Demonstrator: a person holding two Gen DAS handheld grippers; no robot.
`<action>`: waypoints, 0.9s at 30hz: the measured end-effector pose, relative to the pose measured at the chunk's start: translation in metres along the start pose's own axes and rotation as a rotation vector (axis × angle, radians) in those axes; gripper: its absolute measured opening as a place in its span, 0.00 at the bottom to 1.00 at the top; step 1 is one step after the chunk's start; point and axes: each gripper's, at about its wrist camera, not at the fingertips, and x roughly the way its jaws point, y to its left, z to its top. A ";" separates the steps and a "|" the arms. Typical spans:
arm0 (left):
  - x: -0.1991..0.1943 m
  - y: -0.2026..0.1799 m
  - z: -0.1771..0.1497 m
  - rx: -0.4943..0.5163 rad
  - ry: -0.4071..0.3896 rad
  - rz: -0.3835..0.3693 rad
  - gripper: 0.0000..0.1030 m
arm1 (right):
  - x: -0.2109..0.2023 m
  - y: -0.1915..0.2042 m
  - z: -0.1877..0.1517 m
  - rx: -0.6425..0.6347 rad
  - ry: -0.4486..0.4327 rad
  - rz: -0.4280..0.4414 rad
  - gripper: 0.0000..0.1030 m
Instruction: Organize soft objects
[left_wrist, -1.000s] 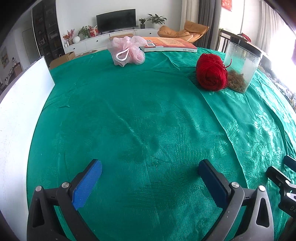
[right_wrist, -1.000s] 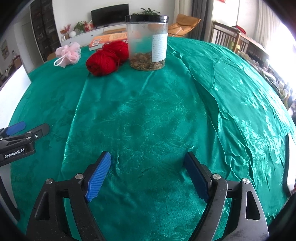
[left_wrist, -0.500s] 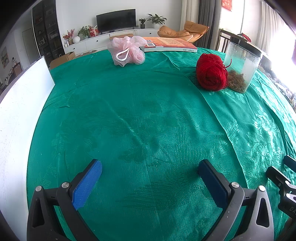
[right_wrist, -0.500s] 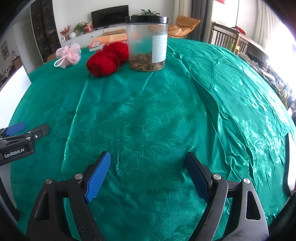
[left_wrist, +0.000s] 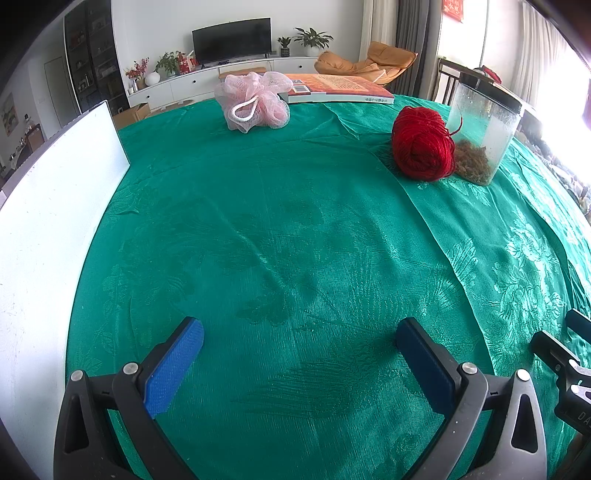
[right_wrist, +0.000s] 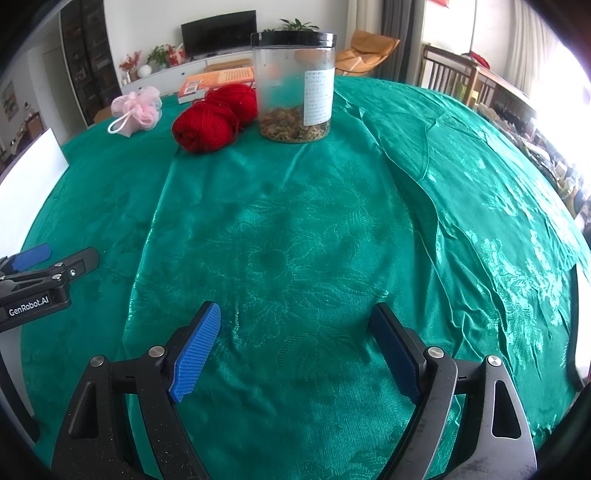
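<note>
A: Which element fills most of both views?

B: The green tablecloth (left_wrist: 295, 229), a patterned satin sheet with creases, spans nearly the whole frame. A second overlapping layer shows its edge running from upper centre to lower right in the left wrist view.

A: And the pale slab at the left edge?

B: A white board (left_wrist: 48, 206), standing upright along the left side of the cloth; its far corner also appears at the left of the right wrist view.

A: Describe the grippers.

B: The left gripper (left_wrist: 299, 354) occupies the bottom of its own view, its blue-padded fingers spread wide with only bare cloth between them. The right gripper (right_wrist: 295, 347) stands likewise in its view: jaws apart, nothing held. Part of the left gripper also enters the right wrist view at the left edge, and part of the right gripper shows at the lower right of the left wrist view.

A: Where are the soft objects?

B: In the right wrist view, two balls of red yarn (right_wrist: 207, 125) sit upper left of centre, touching one another, the rear ball just beside a clear jar (right_wrist: 293, 86). The jar has a black lid, a white label and brownish matter at its bottom. The pink mesh sponge (right_wrist: 136, 110), with a white cord loop, lies further left, apart from the yarn. Behind it rests an orange book (right_wrist: 218, 81), flat on the cloth.
</note>
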 end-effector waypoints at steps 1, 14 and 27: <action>0.000 0.000 0.000 0.000 0.000 0.000 1.00 | 0.000 0.000 0.000 0.000 0.000 0.000 0.84; 0.000 0.000 0.000 0.000 -0.001 0.000 1.00 | -0.001 0.002 -0.003 0.001 -0.024 -0.002 0.85; 0.000 0.000 0.000 0.000 -0.001 0.000 1.00 | -0.001 0.002 -0.003 0.001 -0.025 -0.002 0.85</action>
